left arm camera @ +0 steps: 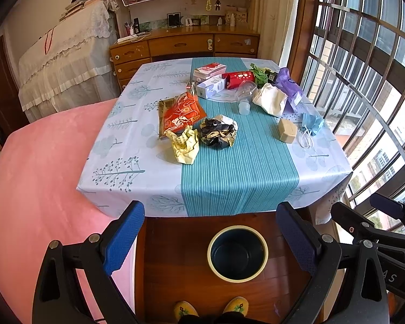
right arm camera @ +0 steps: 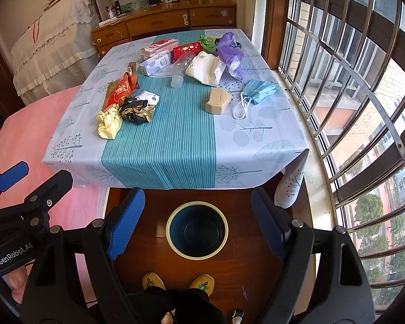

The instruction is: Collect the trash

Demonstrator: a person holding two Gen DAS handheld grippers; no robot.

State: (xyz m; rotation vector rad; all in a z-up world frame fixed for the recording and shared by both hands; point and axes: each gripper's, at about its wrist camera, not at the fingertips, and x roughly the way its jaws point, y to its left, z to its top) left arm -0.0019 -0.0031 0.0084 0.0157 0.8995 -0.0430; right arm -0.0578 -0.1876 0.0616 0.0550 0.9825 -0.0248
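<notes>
Trash lies scattered on the table [left arm camera: 121, 167] [right arm camera: 270, 145]: a crumpled yellow paper [left arm camera: 185, 145] [right arm camera: 109, 124], a black and gold wrapper [left arm camera: 217, 132] [right arm camera: 136, 110], an orange packet [left arm camera: 181, 113] [right arm camera: 118, 93], a blue face mask [left arm camera: 311, 124] [right arm camera: 257, 91], a beige box [left arm camera: 287, 130] [right arm camera: 218, 102], a white wad [left arm camera: 270, 102] [right arm camera: 206, 67] and a purple bag [left arm camera: 290, 86] [right arm camera: 230, 51]. A dark bin [left arm camera: 237, 253] [right arm camera: 197, 229] with a cream rim stands on the floor before the table. My left gripper [left arm camera: 213, 240] and right gripper [right arm camera: 197, 221] hover open above the bin, both holding nothing.
Cartons, a red can [left arm camera: 239, 79] and a clear cup [left arm camera: 244, 107] crowd the table's far side. A pink bed [left arm camera: 40, 178] lies to the left, a barred window [left arm camera: 364, 81] to the right. A person's yellow slippers [left arm camera: 212, 309] stand behind the bin.
</notes>
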